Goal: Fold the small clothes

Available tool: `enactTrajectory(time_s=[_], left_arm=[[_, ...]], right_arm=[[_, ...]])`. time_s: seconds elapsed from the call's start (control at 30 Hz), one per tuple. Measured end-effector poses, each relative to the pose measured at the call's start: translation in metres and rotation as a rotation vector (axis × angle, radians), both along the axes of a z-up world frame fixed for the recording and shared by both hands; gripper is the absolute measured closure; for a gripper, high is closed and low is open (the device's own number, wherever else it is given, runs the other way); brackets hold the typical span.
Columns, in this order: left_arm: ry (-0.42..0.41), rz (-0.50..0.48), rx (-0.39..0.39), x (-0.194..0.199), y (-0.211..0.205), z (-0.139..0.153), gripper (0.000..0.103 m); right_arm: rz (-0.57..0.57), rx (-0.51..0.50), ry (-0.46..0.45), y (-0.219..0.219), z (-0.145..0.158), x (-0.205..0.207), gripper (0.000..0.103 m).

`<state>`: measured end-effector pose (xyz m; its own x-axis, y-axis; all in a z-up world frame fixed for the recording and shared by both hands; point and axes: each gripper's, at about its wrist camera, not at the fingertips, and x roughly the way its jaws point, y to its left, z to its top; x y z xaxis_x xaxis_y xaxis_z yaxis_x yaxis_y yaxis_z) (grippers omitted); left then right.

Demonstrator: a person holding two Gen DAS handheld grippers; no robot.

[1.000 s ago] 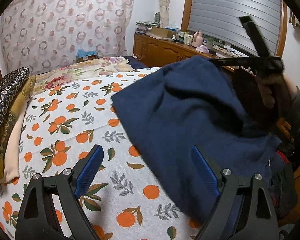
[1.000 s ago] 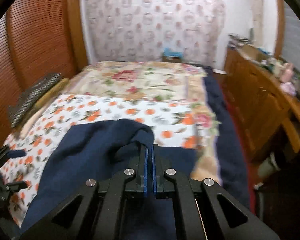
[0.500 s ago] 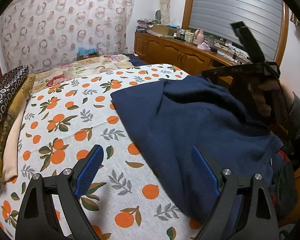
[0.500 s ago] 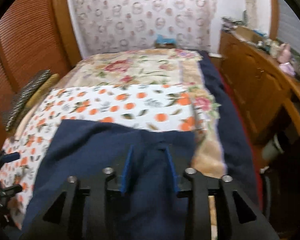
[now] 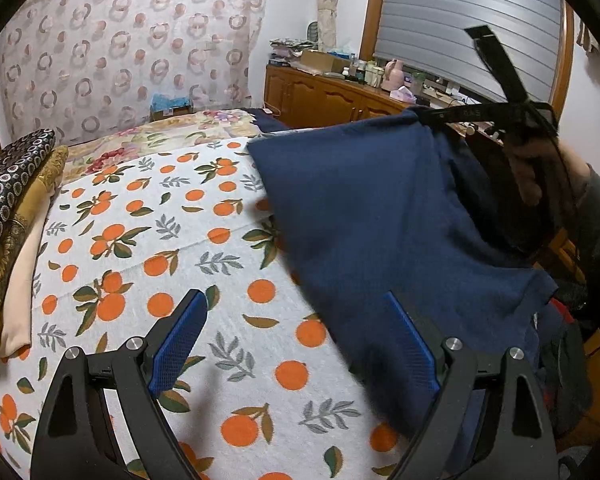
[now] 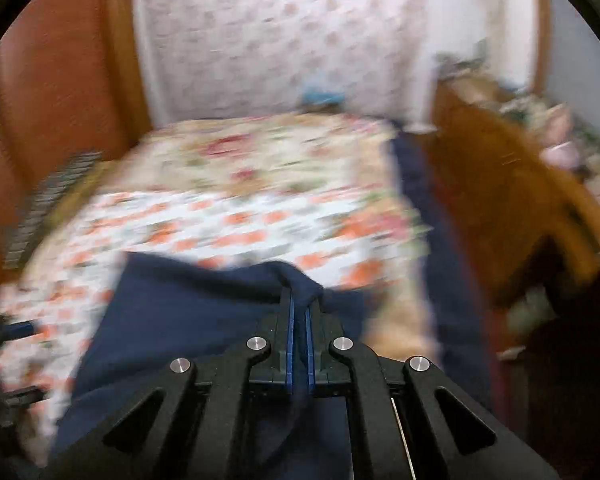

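Bedroom, bed [image 5: 148,240] with an orange-print sheet as the work surface; wooden cabinets [image 5: 328,98] at 1 o'clock in the left view, stacked pillows [image 5: 8,200] at 9.

Cloth [image 5: 372,216]: navy, lies on the bed's right side from centre out to 3 o'clock, near edge draping off the mattress towards 5. Top corner at 1–2 o'clock is lifted off the sheet.

Right gripper [image 6: 298,312]: fingers pressed almost together, a fold of cloth pinched between the pads. That view is motion-blurred, so how deep the bite goes is unclear. In the left view it shows at 2 o'clock with the corner hanging from it.

Left gripper [image 5: 296,336]: fingers spread wide, holding nothing. Right finger [image 5: 410,342] sits over the cloth's near edge, left finger [image 5: 178,334] over bare sheet. Touching the fabric or just above it? Can't tell.

Likely step: right carries its corner across for a fold, left not yet engaged.

To do it well:
- Keep the lift low, so the rest stays flat and doesn't drag across the sheet.
- Get the left onto the near corner at 5 o'clock, single layer edge, before pulling further; otherwise the fold skews.
- Move both corners parallel and land them on the far edge, aligned.
- Risk: the overhanging part slides off the bed if tension goes towards 3 o'clock.
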<state>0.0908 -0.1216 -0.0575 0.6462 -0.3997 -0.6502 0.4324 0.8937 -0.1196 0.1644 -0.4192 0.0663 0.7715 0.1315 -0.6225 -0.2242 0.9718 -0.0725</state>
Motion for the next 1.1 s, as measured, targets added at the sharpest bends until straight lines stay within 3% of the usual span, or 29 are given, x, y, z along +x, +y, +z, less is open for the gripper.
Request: enactTrajectory(time_s=[0.07,0.1,0.13,0.17,0.3,0.5,0.67,0.7,0.77,0.9,1.0,1.1], left_arm=[[0.003,-0.012,0.004,-0.003,-0.001,-0.003,0.013],[0.005,-0.015,0.005,-0.004,-0.001,-0.003,0.013],[0.009,-0.016,0.006,-0.005,-0.002,-0.005,0.013],[0.012,-0.017,0.006,-0.006,-0.002,-0.004,0.013],[0.017,-0.018,0.007,-0.013,-0.001,-0.003,0.013],[0.042,-0.036,-0.004,-0.027,-0.003,-0.005,0.013],[0.050,-0.051,0.006,-0.034,-0.008,-0.008,0.013],[0.051,-0.053,0.008,-0.035,-0.009,-0.009,0.013],[0.056,-0.055,0.011,-0.036,-0.010,-0.010,0.013],[0.059,-0.059,0.015,-0.042,-0.010,-0.010,0.013],[0.062,-0.064,0.006,-0.047,-0.009,-0.008,0.013],[0.064,-0.082,0.002,-0.053,-0.014,-0.007,0.013]], right_arm=[[0.026,-0.027,0.053,-0.004,-0.008,0.006,0.096],[0.015,-0.066,0.062,-0.005,-0.011,0.005,0.089],[-0.007,-0.111,0.044,-0.004,-0.013,0.002,0.072],[-0.013,-0.137,0.022,-0.005,-0.014,-0.007,0.061],[0.073,-0.091,0.029,-0.005,-0.029,-0.056,0.057],[0.180,-0.007,0.117,-0.023,-0.061,-0.139,0.058],[0.153,-0.010,0.171,-0.042,-0.080,-0.158,0.058],[0.153,0.012,0.180,-0.048,-0.082,-0.158,0.059],[0.179,0.046,0.190,-0.051,-0.084,-0.156,0.095],[0.194,0.034,0.155,-0.053,-0.073,-0.169,0.098],[0.147,-0.001,0.144,-0.050,-0.072,-0.187,0.099],[0.116,0.026,0.148,-0.059,-0.072,-0.192,0.099]])
